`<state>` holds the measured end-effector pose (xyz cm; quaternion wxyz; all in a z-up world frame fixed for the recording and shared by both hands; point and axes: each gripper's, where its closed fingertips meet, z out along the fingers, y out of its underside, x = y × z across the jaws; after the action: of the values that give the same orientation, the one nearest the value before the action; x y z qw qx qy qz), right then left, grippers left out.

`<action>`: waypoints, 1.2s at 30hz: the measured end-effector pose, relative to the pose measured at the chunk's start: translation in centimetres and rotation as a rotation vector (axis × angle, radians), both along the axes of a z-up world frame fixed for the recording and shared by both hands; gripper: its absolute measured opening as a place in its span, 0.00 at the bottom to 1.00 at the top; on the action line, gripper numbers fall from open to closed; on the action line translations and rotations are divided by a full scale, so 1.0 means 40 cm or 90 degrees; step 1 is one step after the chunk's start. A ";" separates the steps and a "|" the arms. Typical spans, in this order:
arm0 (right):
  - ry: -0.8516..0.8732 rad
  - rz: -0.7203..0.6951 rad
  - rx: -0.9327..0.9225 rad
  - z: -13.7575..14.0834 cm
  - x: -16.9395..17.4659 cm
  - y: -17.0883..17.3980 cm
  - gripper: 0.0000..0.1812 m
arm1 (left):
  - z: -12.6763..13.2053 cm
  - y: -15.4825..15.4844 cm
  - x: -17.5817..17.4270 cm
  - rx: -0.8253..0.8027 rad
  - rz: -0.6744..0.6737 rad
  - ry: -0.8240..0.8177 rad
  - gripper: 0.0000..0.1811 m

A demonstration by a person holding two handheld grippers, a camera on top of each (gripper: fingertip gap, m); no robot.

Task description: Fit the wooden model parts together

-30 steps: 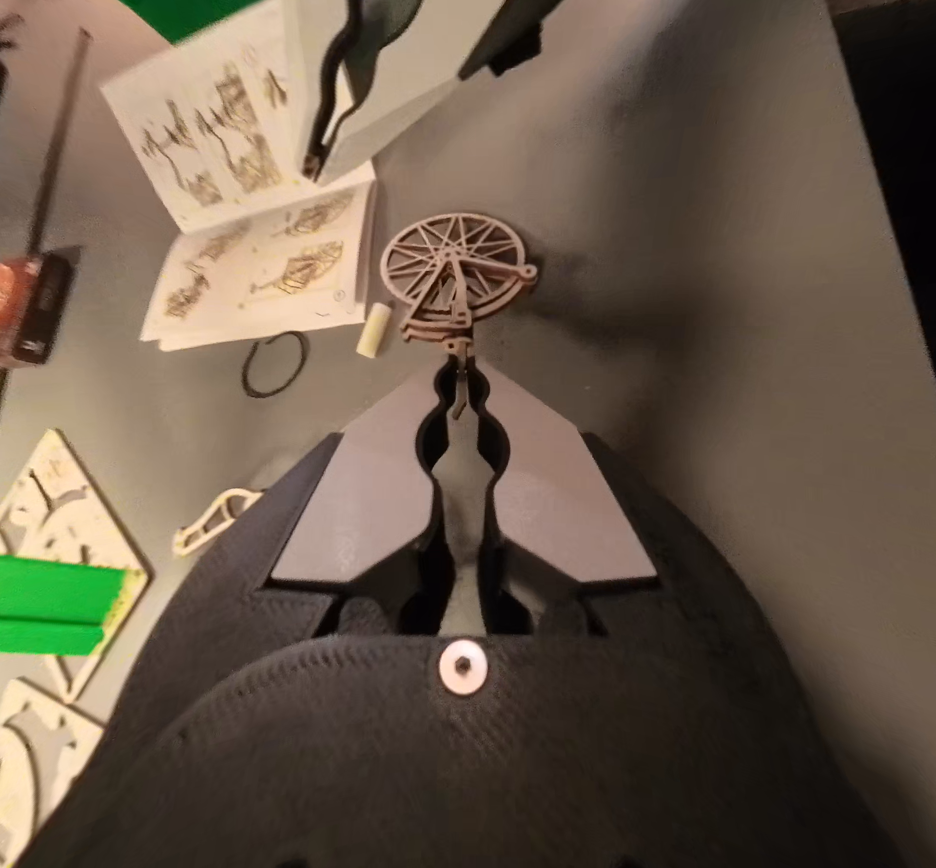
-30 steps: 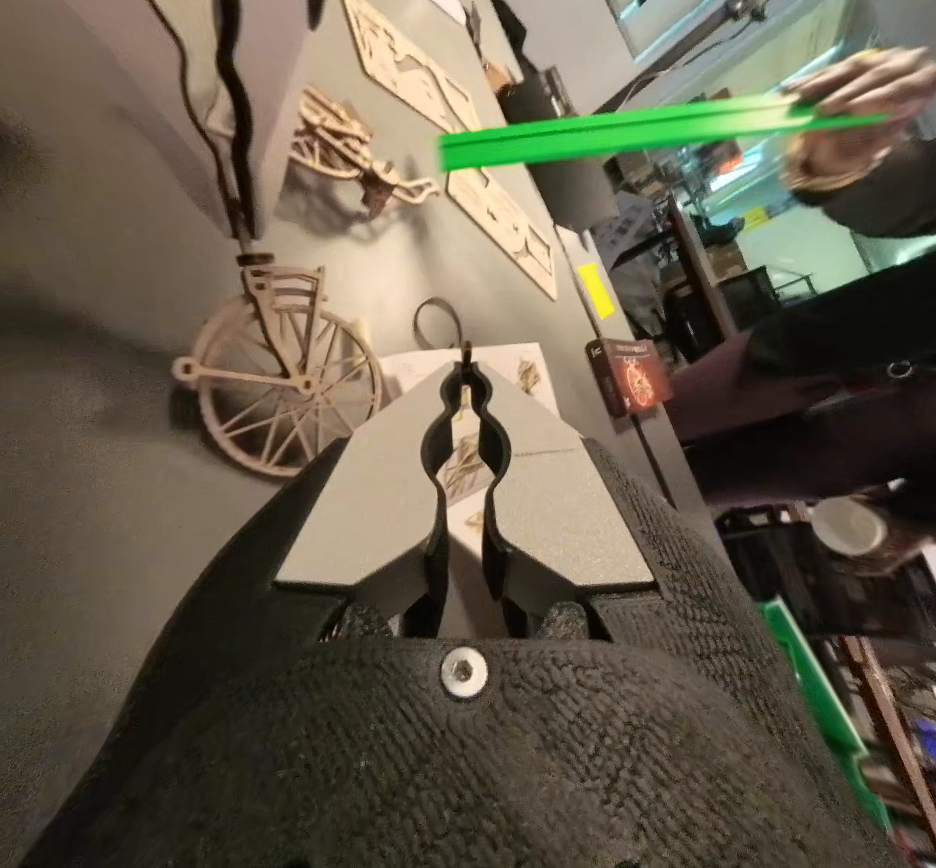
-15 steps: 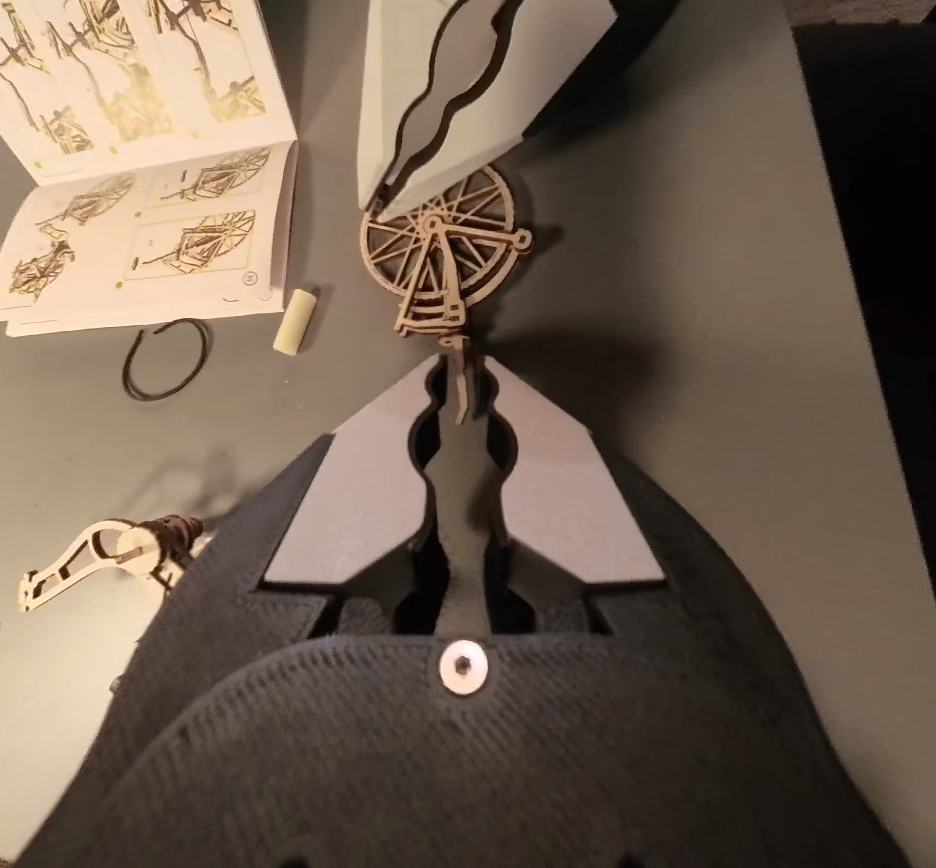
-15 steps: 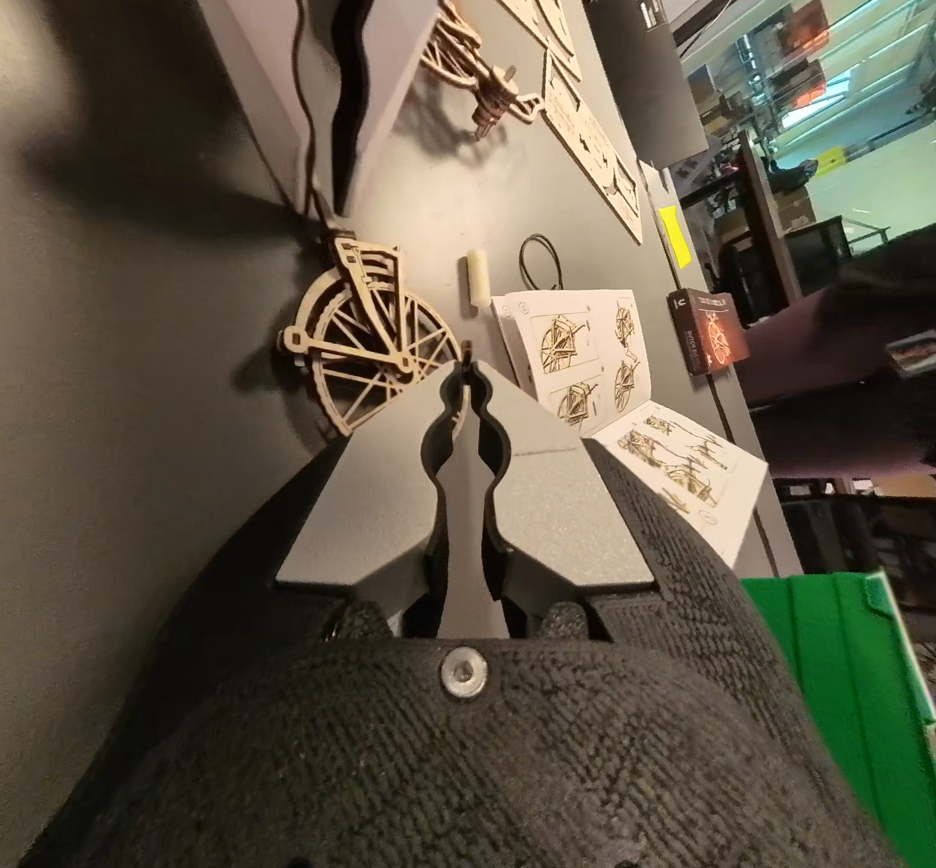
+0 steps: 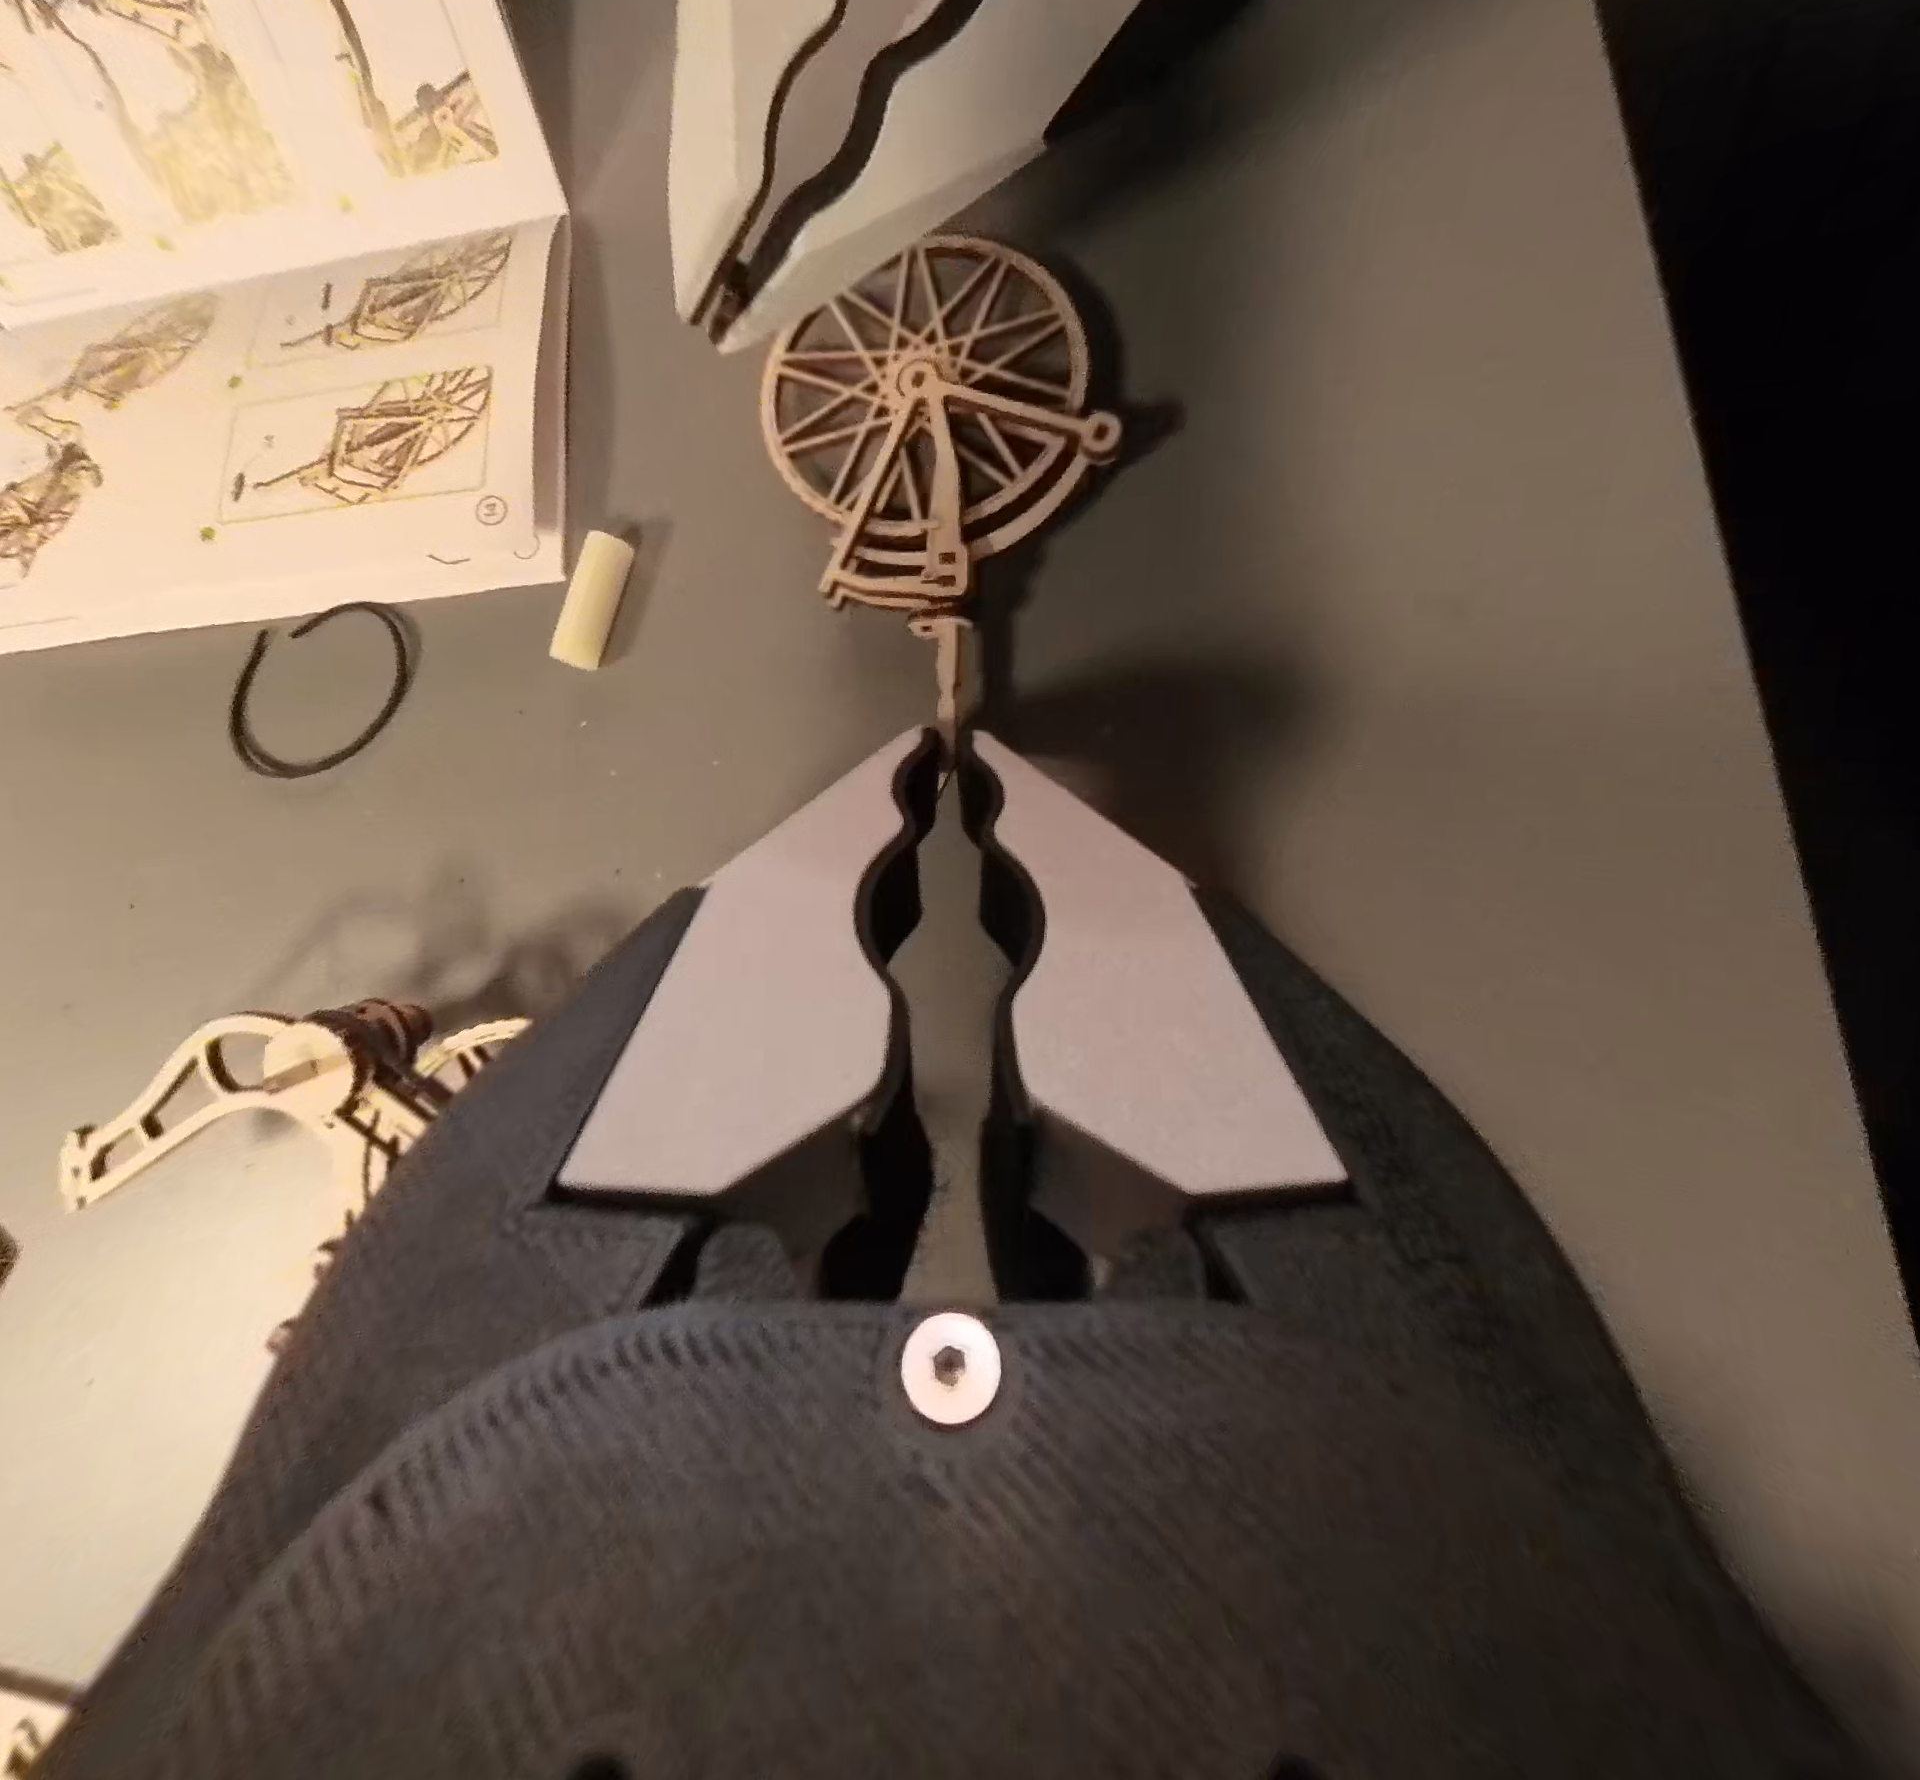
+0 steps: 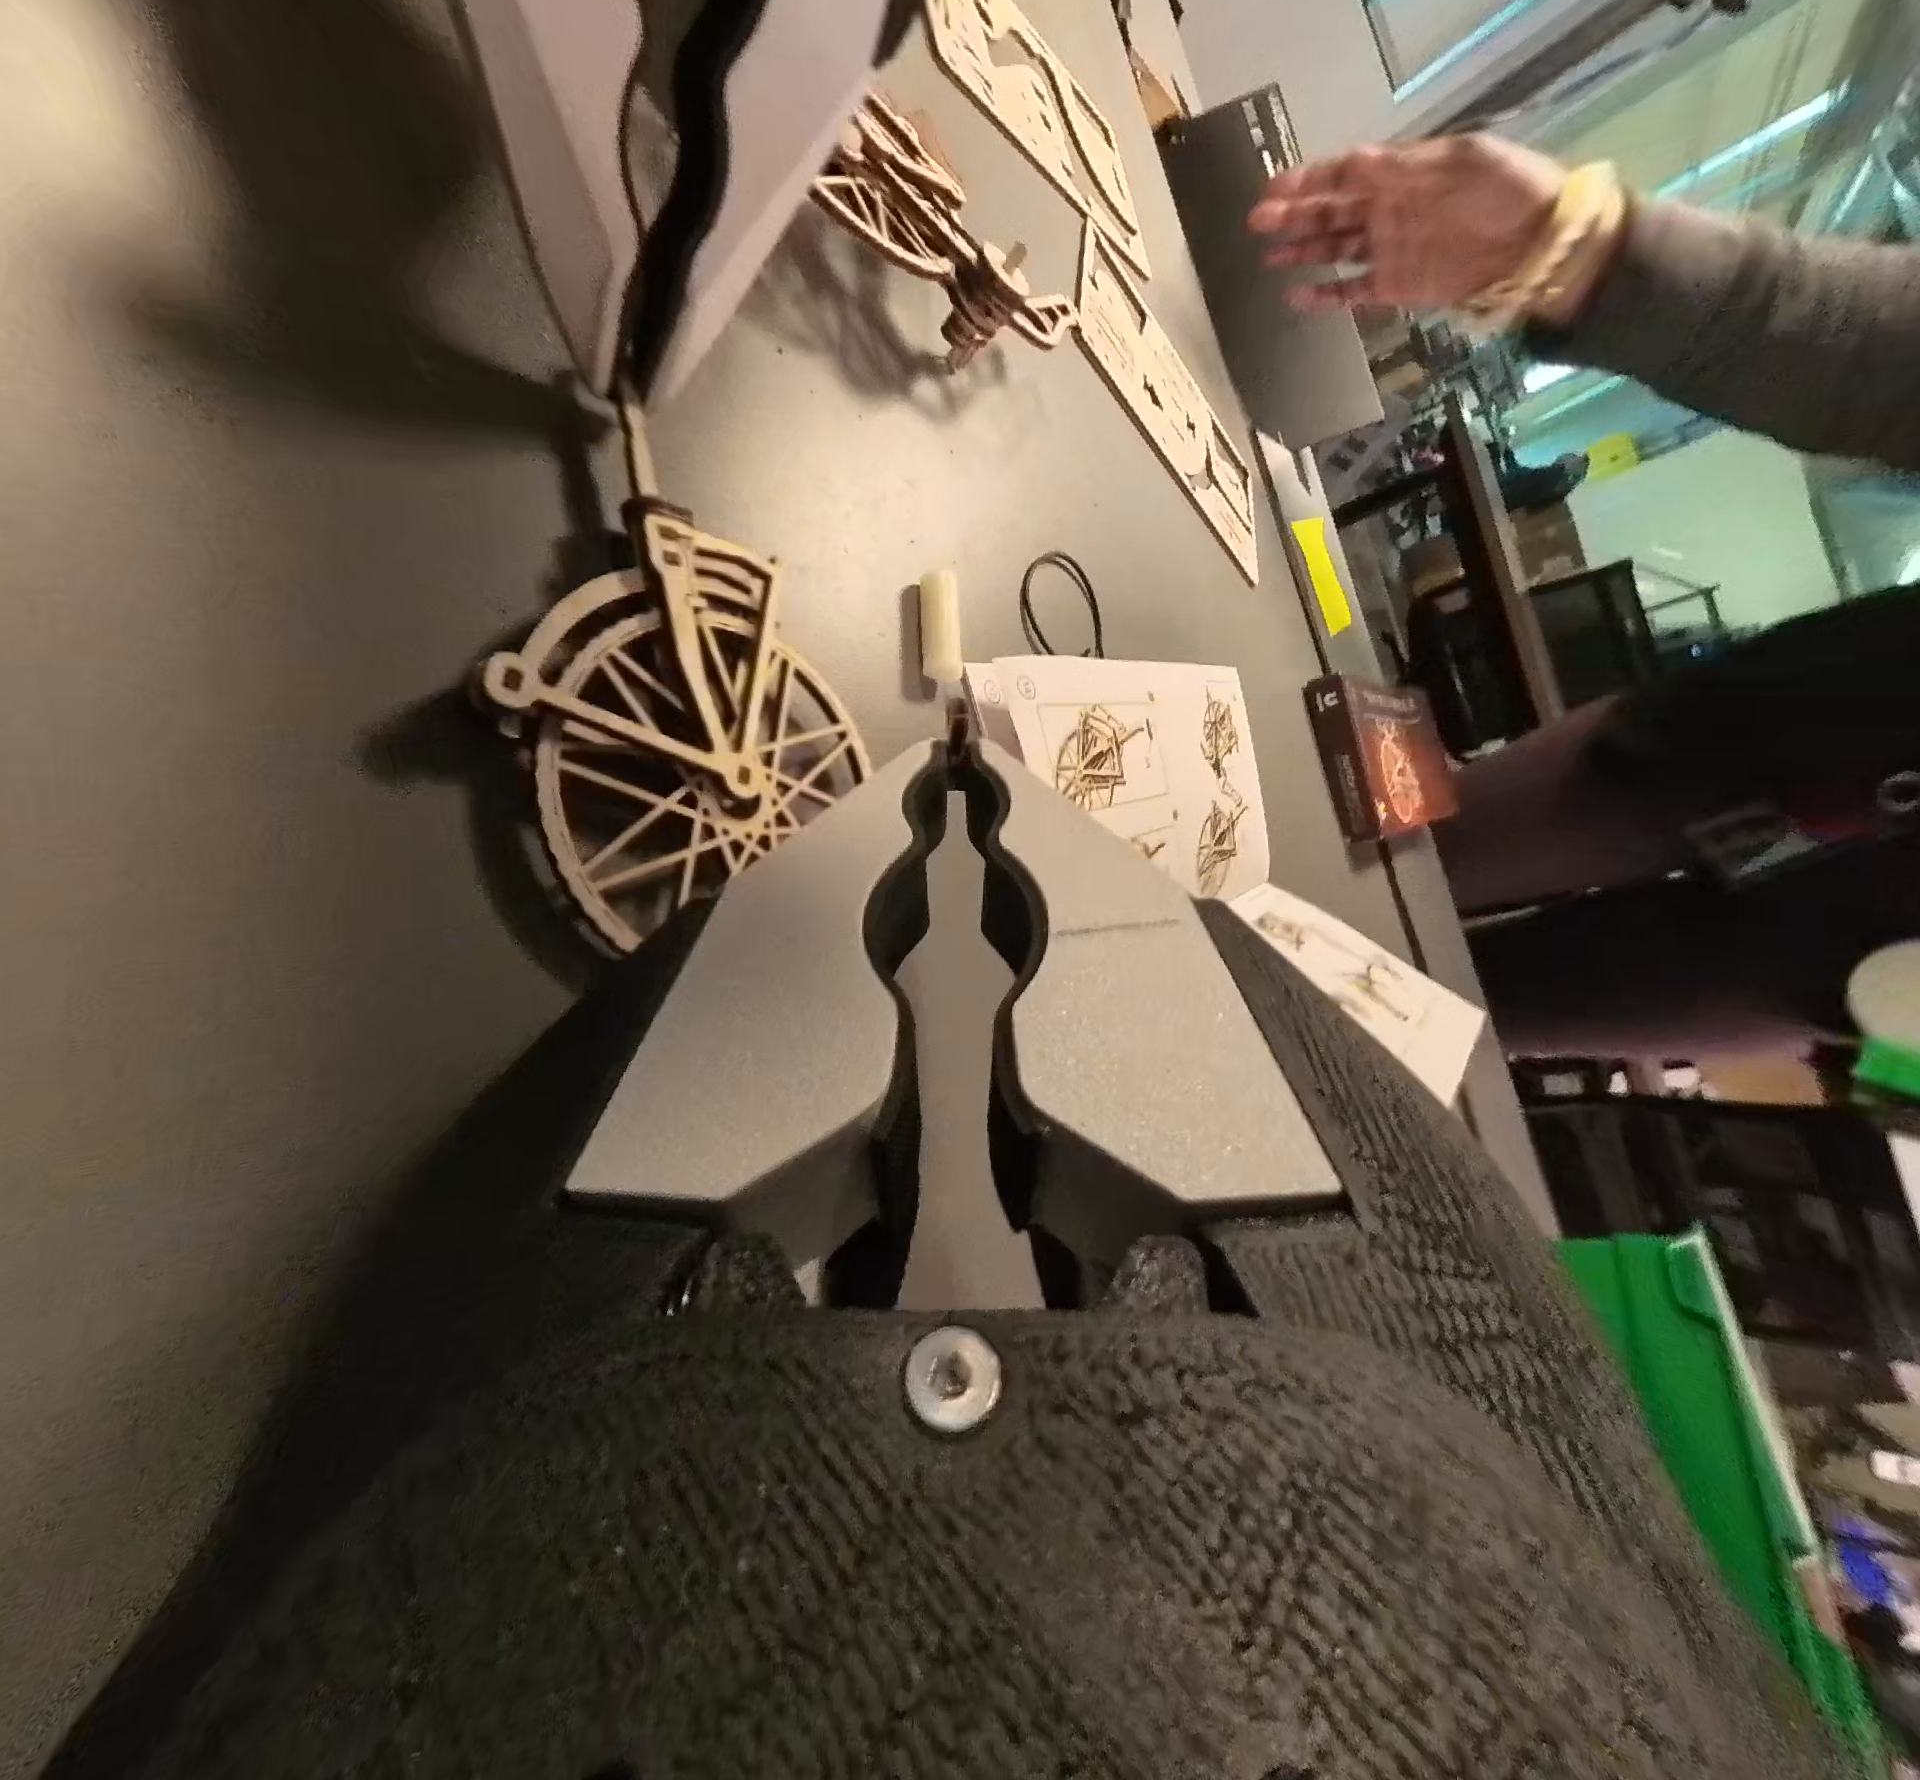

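A wooden spoked wheel assembly [image 5: 925,421] lies flat on the grey table [image 5: 1299,483]. A thin stem [image 5: 948,681] sticks out of it towards me. My left gripper [image 5: 948,745] is shut on the end of that stem. The right wrist view confirms this: it shows the left gripper [image 6: 623,385] pinching the stem [image 6: 636,452] above the wheel [image 6: 665,754]. My right gripper [image 6: 956,751] is shut on a small dark wooden piece [image 6: 956,717] that pokes out past its tips. In the left wrist view the right gripper [image 5: 727,317] hovers just beyond the wheel's rim.
An open instruction booklet [image 5: 260,276], a black rubber band [image 5: 322,686] and a pale cylinder [image 5: 592,610] lie left of the wheel. Another wooden sub-assembly [image 5: 260,1086] lies near my left gripper. Wooden part sheets [image 6: 1143,296], a small dark box [image 6: 1382,754], a person's hand [image 6: 1403,224] and a green bin [image 6: 1714,1418] are at the table's far side. Across from one pair of fingers to the other is roughly 9 cm.
My left gripper's fingers opened around the stem half a second ago and have shut on it again. My right gripper came closer to the wheel with its small piece.
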<state>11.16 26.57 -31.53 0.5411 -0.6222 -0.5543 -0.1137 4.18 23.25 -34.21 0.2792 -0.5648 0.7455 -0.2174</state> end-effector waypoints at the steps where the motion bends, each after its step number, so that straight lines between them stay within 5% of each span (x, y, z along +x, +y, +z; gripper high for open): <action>1: -0.010 0.002 0.010 0.006 -0.002 0.002 0.00 | 0.004 -0.001 0.002 0.006 -0.003 -0.006 0.01; 10: -0.148 0.100 0.196 0.083 -0.028 0.015 0.00 | 0.031 0.028 0.012 0.162 -0.035 -0.064 0.01; 20: -0.190 0.086 0.264 0.167 -0.048 0.017 0.00 | 0.075 0.059 0.025 0.241 -0.001 -0.138 0.01; 36: -0.326 0.183 0.290 0.135 -0.100 -0.014 0.00 | 0.071 0.063 0.024 0.367 -0.030 -0.122 0.01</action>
<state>7.15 26.00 -26.11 0.5199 -0.3533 -0.7138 -0.3088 5.12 25.79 -31.36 0.4919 -0.4216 0.7597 -0.0559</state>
